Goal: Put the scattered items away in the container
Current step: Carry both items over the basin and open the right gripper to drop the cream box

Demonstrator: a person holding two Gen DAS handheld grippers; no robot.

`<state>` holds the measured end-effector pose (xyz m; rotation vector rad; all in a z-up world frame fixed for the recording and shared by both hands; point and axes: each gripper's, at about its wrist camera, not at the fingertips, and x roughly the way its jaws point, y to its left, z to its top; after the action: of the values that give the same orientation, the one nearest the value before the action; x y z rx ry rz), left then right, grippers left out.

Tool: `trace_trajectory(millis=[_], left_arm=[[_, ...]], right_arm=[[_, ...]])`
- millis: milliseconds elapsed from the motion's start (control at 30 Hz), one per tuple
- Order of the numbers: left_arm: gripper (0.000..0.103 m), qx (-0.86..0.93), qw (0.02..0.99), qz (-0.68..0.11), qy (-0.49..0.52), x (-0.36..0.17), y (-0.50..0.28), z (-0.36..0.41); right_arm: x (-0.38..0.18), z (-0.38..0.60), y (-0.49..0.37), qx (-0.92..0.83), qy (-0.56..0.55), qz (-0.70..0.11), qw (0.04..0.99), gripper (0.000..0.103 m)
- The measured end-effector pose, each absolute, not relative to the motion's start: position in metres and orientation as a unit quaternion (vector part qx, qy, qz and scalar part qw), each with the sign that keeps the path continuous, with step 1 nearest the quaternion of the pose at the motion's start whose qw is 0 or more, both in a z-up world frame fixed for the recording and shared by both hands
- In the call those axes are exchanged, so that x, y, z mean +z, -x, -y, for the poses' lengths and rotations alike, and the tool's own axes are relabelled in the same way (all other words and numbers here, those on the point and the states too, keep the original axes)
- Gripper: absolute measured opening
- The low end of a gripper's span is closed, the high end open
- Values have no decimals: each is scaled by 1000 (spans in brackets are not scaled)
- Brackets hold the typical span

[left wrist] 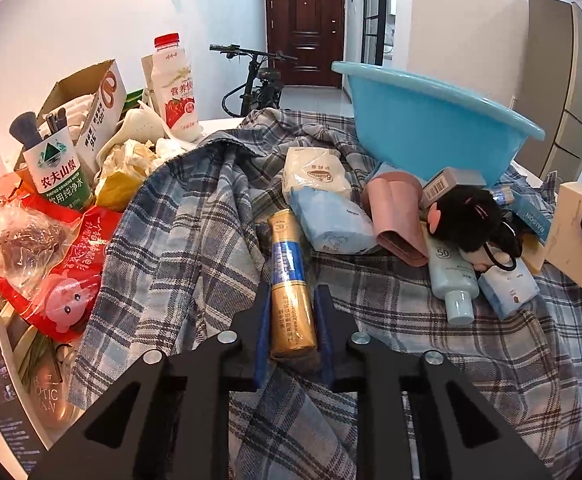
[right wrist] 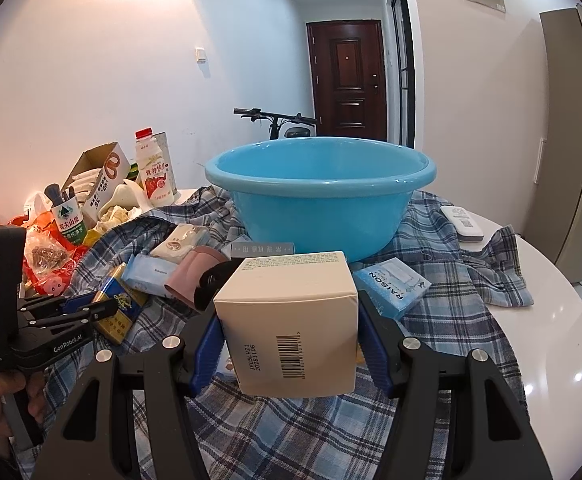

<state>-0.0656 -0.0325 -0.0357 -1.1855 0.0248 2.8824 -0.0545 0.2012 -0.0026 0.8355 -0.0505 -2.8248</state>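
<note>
Cream box point(right wrist: 291, 320) clamped in right gripper point(right wrist: 289, 344) before blue basin point(right wrist: 319, 192).

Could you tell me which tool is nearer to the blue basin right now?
Right. The right tool holds a cream box just in front of the blue basin; the left tool grips a gold tube farther back left.

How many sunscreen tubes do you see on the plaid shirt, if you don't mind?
2. The gold-and-blue tube sits between the left hand-held gripper fingers; the pale blue SPF 50 tube lies under the black plush toy. Others may be hidden.
</note>
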Motion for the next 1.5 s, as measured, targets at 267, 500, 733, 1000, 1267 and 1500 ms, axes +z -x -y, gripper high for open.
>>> trace_trajectory(millis=[267,500,733,1000,1267,1500], left_arm=[[18,928,17,-9,372,-29,62,31],[18,938,18,-13,347,-7,51,31],[18,947,25,-21,320,19,46,23],[18,953,47,-31,298,43,48,0],[19,955,80,-32,284,62,60,-31],[19,958,101,-38,264,84,80,-52]], right_arm=[[-2,-199,53,-954,-281,16,100,63],[-2,-200,52,-955,-279,19,98,63],[4,-203,50,-956,-275,20,99,63],[21,-205,47,-961,-260,16,95,63],[38,-214,50,-966,-245,13,84,63],[53,-228,62,-969,-236,13,71,63]])
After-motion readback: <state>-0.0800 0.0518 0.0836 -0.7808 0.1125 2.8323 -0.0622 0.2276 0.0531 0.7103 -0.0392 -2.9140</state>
